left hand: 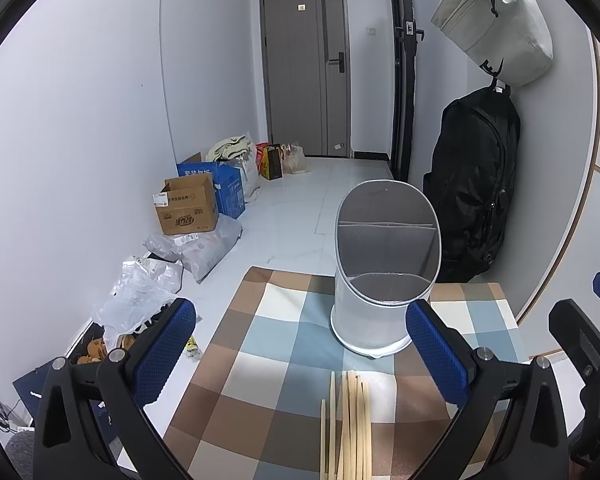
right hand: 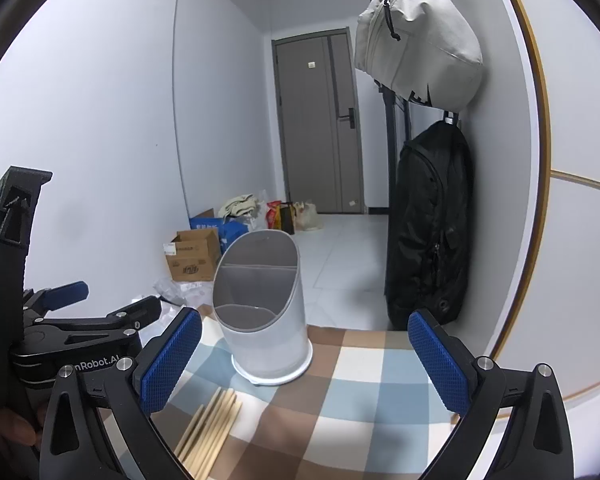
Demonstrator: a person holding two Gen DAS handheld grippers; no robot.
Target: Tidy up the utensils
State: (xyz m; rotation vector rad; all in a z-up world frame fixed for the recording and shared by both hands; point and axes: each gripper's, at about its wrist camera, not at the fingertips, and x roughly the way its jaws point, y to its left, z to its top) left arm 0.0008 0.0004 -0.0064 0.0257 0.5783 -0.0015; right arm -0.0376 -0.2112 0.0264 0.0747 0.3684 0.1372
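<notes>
Both my left hand-held gripper (left hand: 300, 344) and right hand-held gripper (right hand: 305, 350) gape wide, holding nothing. Chopsticks (left hand: 350, 424) lie on the checkered counter (left hand: 260, 360) just before the white holder (left hand: 380, 280); backpack (left hand: 472, 184) hangs beyond.

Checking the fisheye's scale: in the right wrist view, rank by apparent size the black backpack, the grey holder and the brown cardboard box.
1. black backpack
2. grey holder, though it stands nearer the camera
3. brown cardboard box, farther back

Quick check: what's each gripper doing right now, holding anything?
Left gripper: open, holding nothing; chopsticks lie below it.
Right gripper: open, holding nothing.
</notes>
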